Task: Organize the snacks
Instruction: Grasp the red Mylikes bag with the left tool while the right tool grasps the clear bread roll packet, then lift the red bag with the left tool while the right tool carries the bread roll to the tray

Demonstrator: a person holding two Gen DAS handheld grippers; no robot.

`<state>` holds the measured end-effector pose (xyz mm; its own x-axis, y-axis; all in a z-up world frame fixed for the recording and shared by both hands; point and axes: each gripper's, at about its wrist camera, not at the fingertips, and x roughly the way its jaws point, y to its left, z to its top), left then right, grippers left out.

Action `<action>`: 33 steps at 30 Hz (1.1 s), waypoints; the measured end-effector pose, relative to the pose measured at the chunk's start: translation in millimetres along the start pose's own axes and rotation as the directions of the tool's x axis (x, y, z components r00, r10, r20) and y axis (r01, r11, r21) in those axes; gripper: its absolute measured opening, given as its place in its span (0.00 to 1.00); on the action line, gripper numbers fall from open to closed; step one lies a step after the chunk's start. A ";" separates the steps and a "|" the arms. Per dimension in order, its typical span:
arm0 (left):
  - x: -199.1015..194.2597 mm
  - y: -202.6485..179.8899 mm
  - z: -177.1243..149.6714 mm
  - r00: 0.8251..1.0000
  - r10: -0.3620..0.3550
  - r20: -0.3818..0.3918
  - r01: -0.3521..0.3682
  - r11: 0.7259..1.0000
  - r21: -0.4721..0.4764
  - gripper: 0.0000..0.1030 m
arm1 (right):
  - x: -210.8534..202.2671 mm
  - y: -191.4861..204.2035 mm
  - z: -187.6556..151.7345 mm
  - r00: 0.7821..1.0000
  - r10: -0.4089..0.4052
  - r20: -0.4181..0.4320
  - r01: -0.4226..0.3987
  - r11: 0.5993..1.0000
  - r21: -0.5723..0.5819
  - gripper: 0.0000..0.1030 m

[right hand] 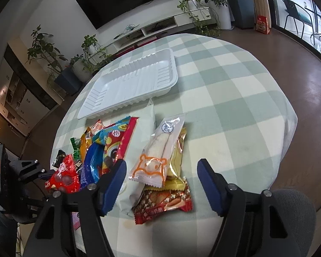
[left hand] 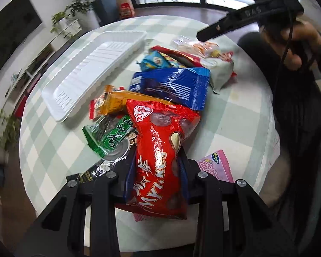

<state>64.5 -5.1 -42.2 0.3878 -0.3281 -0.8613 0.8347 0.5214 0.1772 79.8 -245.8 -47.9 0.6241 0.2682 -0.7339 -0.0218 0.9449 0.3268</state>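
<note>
The left gripper (left hand: pixel 158 169) has its jaws pinching a red bag (left hand: pixel 160 150) lettered "MYLIKES", at the near end of the snack pile. The right gripper (right hand: pixel 161 184), jaws spread, hovers over a bear-printed pack (right hand: pixel 158 156). A white tray (right hand: pixel 130 81) lies beyond on the checked surface (right hand: pixel 235 107).

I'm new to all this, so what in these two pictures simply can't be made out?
- Left wrist view: the pink packet is half hidden behind the left gripper.
- The same view: the red bag covers the packets beneath it.
- Right wrist view: the right gripper hides the pile's near edge.
</note>
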 end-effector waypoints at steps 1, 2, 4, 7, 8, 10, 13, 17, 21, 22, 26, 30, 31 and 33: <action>-1.5 2.2 -1.1 1.000 -0.004 0.012 0.004 1.000 -0.026 0.31 | 3.5 0.8 1.8 1.000 0.003 -0.005 -0.003 1.000 0.000 0.63; -3.0 3.7 -2.1 1.000 -0.006 0.021 0.007 0.999 -0.044 0.31 | 7.8 1.3 3.7 1.000 0.000 -0.015 0.000 1.000 0.002 0.62; -6.1 5.1 -5.2 0.999 -0.014 0.040 0.017 0.997 -0.079 0.31 | 16.7 2.2 6.5 0.999 -0.002 -0.039 0.002 1.000 0.003 0.59; -9.9 6.3 -11.4 0.998 -0.020 0.063 0.027 0.993 -0.112 0.31 | 26.9 2.2 8.7 0.998 -0.003 -0.069 0.004 1.000 0.009 0.55; -11.3 5.7 -13.3 0.997 -0.020 0.070 0.028 0.992 -0.122 0.31 | 29.1 2.7 9.0 0.997 -0.008 -0.074 0.008 1.000 0.003 0.53; -13.4 5.5 -16.0 0.996 -0.020 0.083 0.032 0.989 -0.145 0.31 | 33.7 2.4 10.0 0.996 -0.004 -0.085 0.004 1.000 -0.001 0.47; -14.6 6.4 -18.4 0.995 -0.024 0.095 0.040 0.985 -0.169 0.31 | 35.3 0.6 10.3 0.996 -0.006 -0.088 0.006 1.000 0.000 0.39; -13.5 6.5 -19.3 0.994 -0.028 0.102 0.046 0.983 -0.178 0.31 | 35.0 -3.7 10.9 0.996 0.006 -0.087 -0.005 1.000 0.017 0.32; -12.9 7.7 -19.8 0.994 -0.028 0.107 0.048 0.981 -0.188 0.31 | 33.6 -8.2 10.6 0.996 0.020 -0.084 -0.017 0.999 0.037 0.25; -13.5 7.6 -19.7 0.994 -0.028 0.109 0.049 0.980 -0.193 0.31 | 32.9 -8.5 10.3 0.997 0.021 -0.081 -0.018 0.999 0.038 0.24; -16.2 11.8 -21.9 0.992 -0.029 0.123 0.056 0.974 -0.219 0.31 | 29.9 -8.8 10.1 0.997 0.026 -0.067 -0.024 0.999 0.041 0.22; -20.6 17.9 -25.9 0.990 -0.031 0.141 0.067 0.965 -0.255 0.31 | 23.9 -8.0 8.9 0.999 0.023 -0.046 -0.022 0.999 0.030 0.20; -21.4 19.0 -26.7 0.989 -0.031 0.145 0.069 0.962 -0.264 0.31 | 21.9 -7.3 8.6 0.999 0.021 -0.038 -0.020 0.999 0.026 0.20; -22.3 20.5 -28.7 0.988 -0.033 0.151 0.075 0.957 -0.280 0.31 | 19.0 -5.4 7.7 0.999 0.018 -0.030 -0.018 1.000 0.016 0.19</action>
<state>61.7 35.6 -33.1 0.4143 -0.4606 -0.7850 0.7183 0.6952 -0.0288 97.8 -247.2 -59.1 0.6002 0.2908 -0.7451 -0.0200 0.9367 0.3495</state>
